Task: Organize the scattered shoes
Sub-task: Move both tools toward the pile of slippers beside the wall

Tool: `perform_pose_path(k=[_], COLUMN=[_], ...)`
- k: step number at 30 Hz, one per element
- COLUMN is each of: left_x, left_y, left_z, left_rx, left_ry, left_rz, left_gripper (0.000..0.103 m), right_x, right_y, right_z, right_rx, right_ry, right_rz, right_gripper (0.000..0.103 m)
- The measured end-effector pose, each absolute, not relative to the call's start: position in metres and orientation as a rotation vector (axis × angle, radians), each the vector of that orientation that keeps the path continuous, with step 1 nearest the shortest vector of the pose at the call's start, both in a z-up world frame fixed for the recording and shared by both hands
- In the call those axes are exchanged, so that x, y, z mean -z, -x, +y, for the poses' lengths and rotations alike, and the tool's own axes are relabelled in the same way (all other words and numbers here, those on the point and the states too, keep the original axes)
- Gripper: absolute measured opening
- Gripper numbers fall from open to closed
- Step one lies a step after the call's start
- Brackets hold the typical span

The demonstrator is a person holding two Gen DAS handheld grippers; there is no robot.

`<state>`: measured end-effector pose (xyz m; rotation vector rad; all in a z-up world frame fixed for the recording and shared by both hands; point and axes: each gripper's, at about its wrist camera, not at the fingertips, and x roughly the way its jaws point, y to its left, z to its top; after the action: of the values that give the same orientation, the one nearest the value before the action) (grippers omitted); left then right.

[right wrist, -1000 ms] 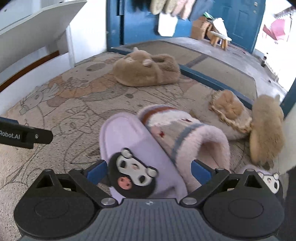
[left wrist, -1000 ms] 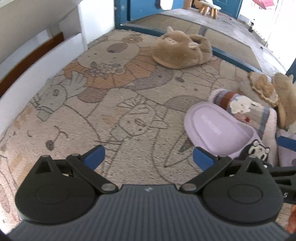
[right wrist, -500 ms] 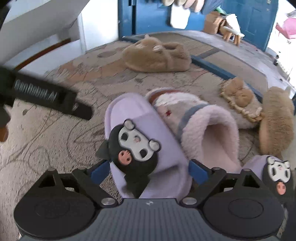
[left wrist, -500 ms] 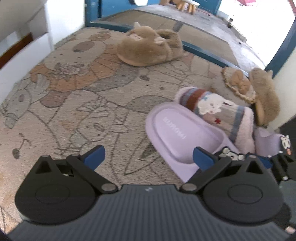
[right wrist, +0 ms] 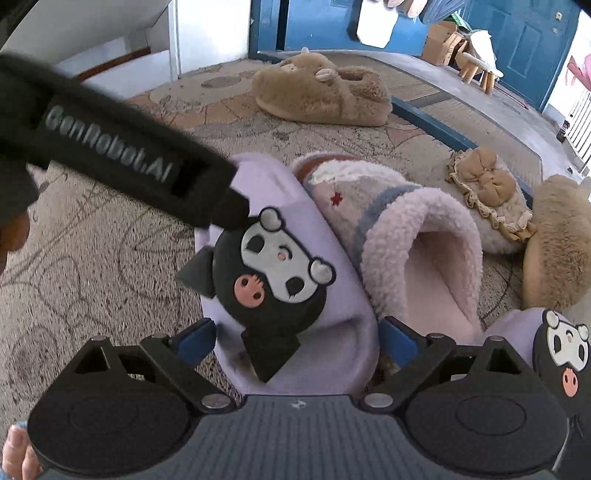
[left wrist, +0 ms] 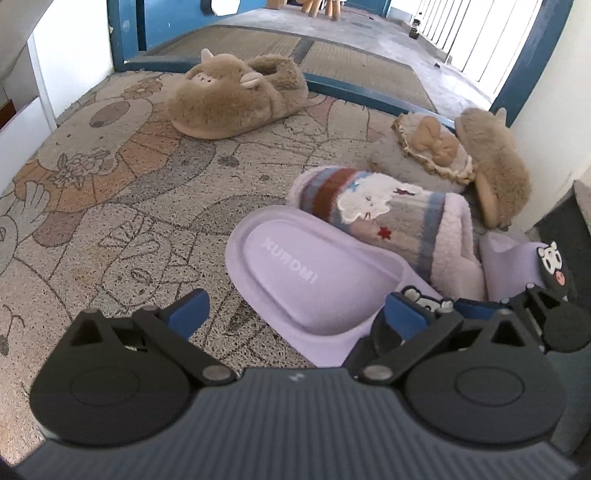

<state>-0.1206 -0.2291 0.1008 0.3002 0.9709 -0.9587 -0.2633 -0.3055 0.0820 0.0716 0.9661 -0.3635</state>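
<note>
The right hand-held gripper [right wrist: 297,338] is spread wide, its blue fingers [right wrist: 195,338] either side of the strap end of a lilac slide [right wrist: 325,258] without pressing on it. That lilac slide lies on the patterned rug [right wrist: 110,266], its black cartoon charm [right wrist: 273,280] facing up. The left hand-held gripper [left wrist: 295,312] is also wide open and holds nothing; its right finger [left wrist: 404,315] sits just beside the slide's charm end, while its left finger hangs over bare rug. In the right wrist view, the left tool's black body reaches in from the left, its tip over the slide next to the charm.

Leaning against the slide's far side is a striped fleece slipper [left wrist: 384,218], pink lining open toward the cameras. A second lilac slide [left wrist: 517,262] with the same charm lies at the right, just beside the fleece slipper. Behind them sit a grey slipper with a tan bow [left wrist: 424,155] and a brown furry slipper [left wrist: 495,162], tipped on its side and touching it. Another brown furry slipper [left wrist: 236,99] rests well apart at the rug's far edge, near the blue door frame [left wrist: 125,33].
</note>
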Motion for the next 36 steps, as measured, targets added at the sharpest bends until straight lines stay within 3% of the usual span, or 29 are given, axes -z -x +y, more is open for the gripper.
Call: perform_pose_path(k=[8, 13, 22, 28, 36], left_x=[-0.098, -0.097, -0.106, -0.131, -0.153], left_y=[0.117, 0.112, 0.096, 0.099, 0.141], left_z=[-0.224, -0.222, -0.211, -0.215, -0.215], left_rx=[0.944, 0.934, 0.950, 1.004, 1.151], left_ry=[-0.293, -0.282, -0.205, -0.171, -0.252], left_rz=[0.987, 0.991, 0.999, 0.971, 0.966], left_gripper=[0.103, 0.103, 0.103, 0.103, 0.103], right_x=[-0.081, -0.077, -0.097, -0.133, -0.152], right_y=[0.254, 0.243, 0.230, 0.255, 0.351], right_z=[-0.302, -0.293, -0.271, -0.291, -0.323], right_rx=[0.413, 0.309, 0.372, 0.572, 0.797], right_ry=[-0.107, -0.212, -0.075, -0.037, -0.336], right_rz=[0.943, 0.936, 0.903, 0.887, 0.925], right_gripper=[0.099, 0.096, 0.096, 0.103, 0.103])
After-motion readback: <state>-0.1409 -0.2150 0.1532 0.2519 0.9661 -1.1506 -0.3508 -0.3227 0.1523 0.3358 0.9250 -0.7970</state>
